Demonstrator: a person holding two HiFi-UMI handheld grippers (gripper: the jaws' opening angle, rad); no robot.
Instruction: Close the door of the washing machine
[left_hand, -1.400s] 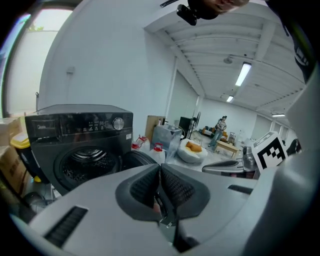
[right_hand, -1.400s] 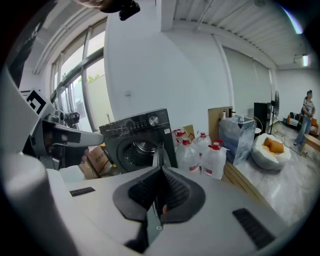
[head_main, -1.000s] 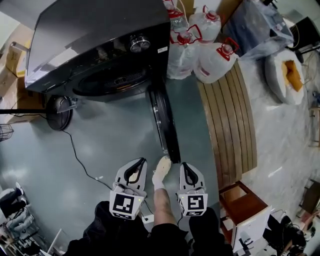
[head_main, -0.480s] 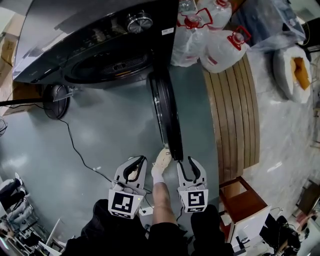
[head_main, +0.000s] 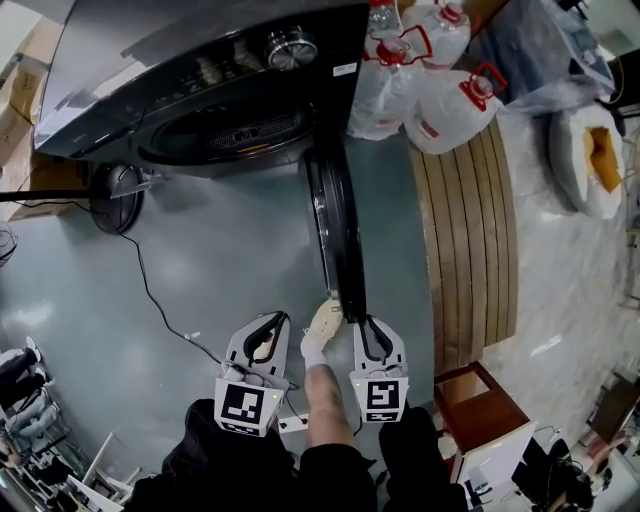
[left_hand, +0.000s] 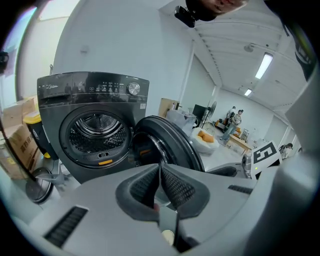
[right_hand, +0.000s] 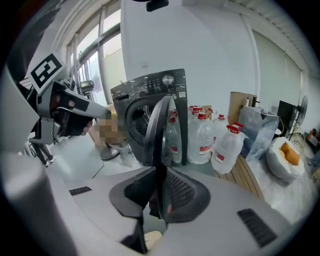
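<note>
The dark grey washing machine (head_main: 200, 60) stands at the top of the head view, and its round door (head_main: 335, 230) swings out towards me, seen edge-on. My right gripper (head_main: 362, 322) sits at the door's free end. In the right gripper view the door's edge (right_hand: 160, 130) runs between the pads of my right gripper (right_hand: 159, 172); the jaws have just been closing and now press on it. My left gripper (head_main: 272, 320) hangs to the door's left, shut and holding nothing. In the left gripper view, my left gripper (left_hand: 160, 167) faces the open drum (left_hand: 95, 132).
Several water jugs (head_main: 430, 80) stand right of the machine, beside a slatted wooden bench (head_main: 465, 230). A fan base (head_main: 115, 195) with a black cable lies on the floor at left. A wooden box (head_main: 470, 395) is at lower right. My foot (head_main: 322, 325) rests between the grippers.
Both grippers have come down and closer to the door. The right gripper's jaws now sit around the door's free edge, where a second ago they were clear of it.
</note>
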